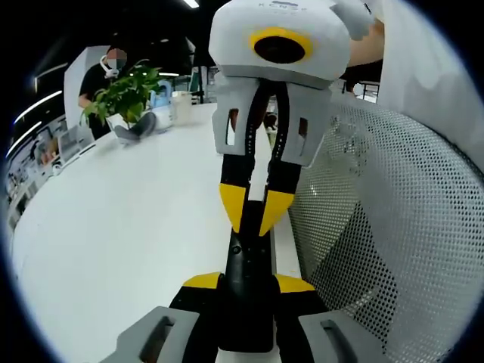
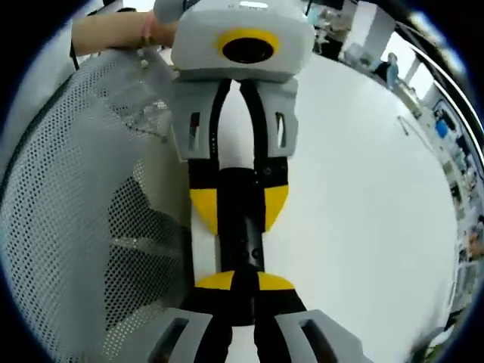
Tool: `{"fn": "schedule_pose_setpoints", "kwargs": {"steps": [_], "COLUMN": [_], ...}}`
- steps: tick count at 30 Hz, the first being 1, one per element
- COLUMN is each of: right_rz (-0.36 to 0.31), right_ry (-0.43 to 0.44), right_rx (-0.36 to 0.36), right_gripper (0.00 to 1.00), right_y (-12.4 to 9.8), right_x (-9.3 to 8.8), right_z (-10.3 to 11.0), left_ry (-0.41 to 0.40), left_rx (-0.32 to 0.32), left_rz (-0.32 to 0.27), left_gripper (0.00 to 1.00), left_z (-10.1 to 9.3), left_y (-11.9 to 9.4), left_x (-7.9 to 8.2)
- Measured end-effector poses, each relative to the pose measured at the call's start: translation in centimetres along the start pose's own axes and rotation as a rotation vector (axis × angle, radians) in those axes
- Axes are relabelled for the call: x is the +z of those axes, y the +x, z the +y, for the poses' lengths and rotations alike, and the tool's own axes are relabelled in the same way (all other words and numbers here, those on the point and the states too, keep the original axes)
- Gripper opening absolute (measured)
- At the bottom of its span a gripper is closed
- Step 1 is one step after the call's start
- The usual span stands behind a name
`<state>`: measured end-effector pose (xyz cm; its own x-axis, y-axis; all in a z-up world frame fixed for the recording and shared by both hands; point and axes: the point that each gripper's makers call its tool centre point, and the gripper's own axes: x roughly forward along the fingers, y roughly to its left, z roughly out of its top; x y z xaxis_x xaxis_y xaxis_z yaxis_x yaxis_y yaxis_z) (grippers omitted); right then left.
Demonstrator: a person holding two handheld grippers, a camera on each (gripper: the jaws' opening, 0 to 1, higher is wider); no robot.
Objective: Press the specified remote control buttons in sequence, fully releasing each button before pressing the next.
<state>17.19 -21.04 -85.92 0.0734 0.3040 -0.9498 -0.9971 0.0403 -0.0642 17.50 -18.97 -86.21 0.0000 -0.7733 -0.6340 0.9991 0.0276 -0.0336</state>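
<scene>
Mid-task as far as I can judge: the black remote control [image 1: 248, 291] is clamped between the yellow-tipped jaws of the left gripper [image 1: 248, 286], held lengthwise just above the white table [image 1: 113, 227]. The right gripper [image 1: 255, 215] comes in from the far side, jaws nearly shut with no object between them, tips down at the remote's far end, touching or just off it, can't tell. In the right gripper view the mirror: right gripper [image 2: 236, 282] at the remote [image 2: 248, 246], and the left gripper [image 2: 238, 204] clamping its far part. Which button is under the tips, unreadable; how many presses are done, no way to tell, so the sequence counts as unfinished. Room: table wide open to the left, potted plant [image 1: 125, 94] and white cup [image 1: 180, 106] far off. White mesh chair back [image 1: 378, 227] crowds the right side, near the table edge, so keep off that side.
</scene>
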Motion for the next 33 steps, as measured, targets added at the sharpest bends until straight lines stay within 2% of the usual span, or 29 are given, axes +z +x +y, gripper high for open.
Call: {"fn": "schedule_pose_setpoints", "kwargs": {"steps": [4, 7, 9, 12, 16, 25, 33], "right_rz": [0.057, 0.065, 0.04, -0.042, -0.12, -0.16, -0.112], "right_ry": [-0.006, -0.013, 0.029, 0.018, 0.076, 0.072, 0.029], "right_rx": [-0.008, -0.007, 0.0, -0.001, -0.021, -0.043, -0.014], "right_gripper": [0.05, 0.05, 0.06, 0.06, 0.05, 0.04, 0.04], "right_y": [0.17, 0.11, -0.02, -0.17, -0.32, -0.29, -0.16], "right_x": [-0.01, -0.17, -0.23, -0.22, -0.27, 0.0, 0.21], "right_z": [-0.02, -0.05, -0.17, -0.13, -0.13, -0.02, 0.01], "left_ry": [0.002, 0.004, 0.002, 0.001, 0.001, 0.0, 0.0], "left_rx": [0.0, 0.0, 0.0, 0.0, 0.0, 0.0, 0.0], "left_rz": [0.002, 0.003, 0.002, 0.001, 0.001, 0.0, 0.001], "left_gripper": [0.25, 0.25, 0.25, 0.25, 0.25, 0.25, 0.25], "left_z": [-0.03, -0.04, -0.05, -0.05, -0.06, -0.07, -0.1], "left_y": [0.0, 0.01, 0.01, 0.01, 0.0, -0.03, -0.03], "left_x": [0.0, 0.0, -0.01, 0.0, 0.0, 0.0, -0.02]}}
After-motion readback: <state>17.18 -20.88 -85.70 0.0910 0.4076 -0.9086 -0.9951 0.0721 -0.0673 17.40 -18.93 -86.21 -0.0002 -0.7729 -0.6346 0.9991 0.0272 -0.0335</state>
